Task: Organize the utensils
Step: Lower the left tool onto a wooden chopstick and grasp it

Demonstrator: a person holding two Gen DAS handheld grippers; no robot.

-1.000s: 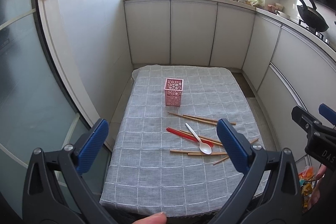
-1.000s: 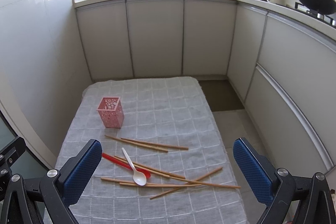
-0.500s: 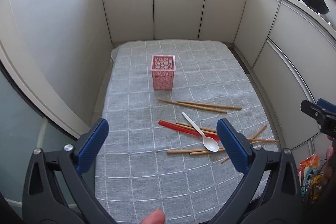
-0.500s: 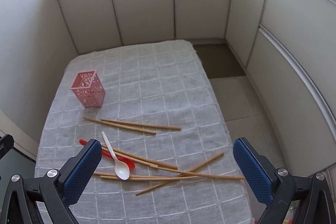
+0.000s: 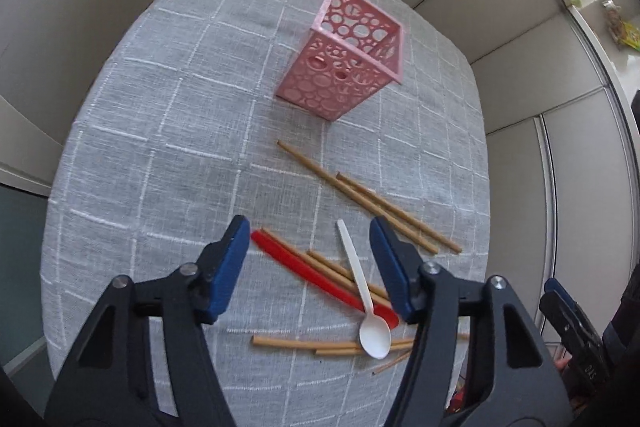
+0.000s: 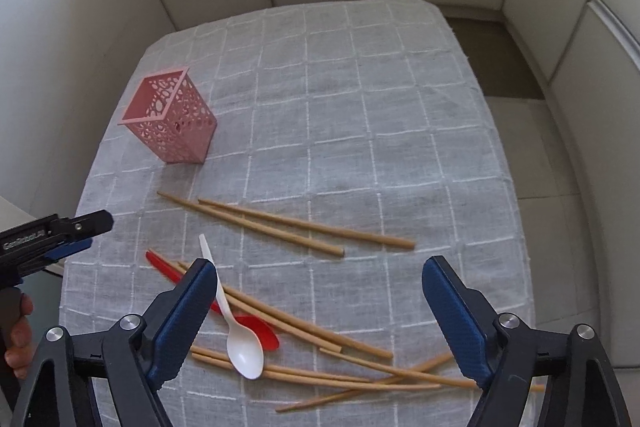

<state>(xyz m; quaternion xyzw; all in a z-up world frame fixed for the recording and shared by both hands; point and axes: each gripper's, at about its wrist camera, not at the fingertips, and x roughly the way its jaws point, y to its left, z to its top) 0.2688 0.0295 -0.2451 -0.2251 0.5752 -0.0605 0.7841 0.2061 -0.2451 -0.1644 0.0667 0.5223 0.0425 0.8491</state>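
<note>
In the left wrist view, the left gripper (image 5: 308,259) hangs above the grey checked tablecloth (image 5: 160,131) with its 2 blue pads apart; its jaws have just been closing, and nothing is pinched between them. Below the gap lie the red spoon (image 5: 316,277) and the white spoon (image 5: 366,301), the white one crossing over the red one's bowl end, with several wooden chopsticks (image 5: 372,203) scattered around and under them. The pink perforated holder (image 5: 344,67) stands upright farther up the cloth, well apart from the utensils. At the right edge a dark part of the right gripper (image 5: 568,319) shows, too cut off to read. In the right wrist view, the right gripper (image 6: 318,323) has its pads spread wide, the jaws having just been closing a little, with nothing pressed between them. The white spoon (image 6: 236,327) lies just beside its left pad, over the red spoon (image 6: 256,327). Chopsticks (image 6: 280,227) lie in 2 loose groups, and the holder (image 6: 172,119) stands at the upper left. The left gripper (image 6: 60,235) enters from the left edge, held by a hand (image 6: 18,339).
</note>
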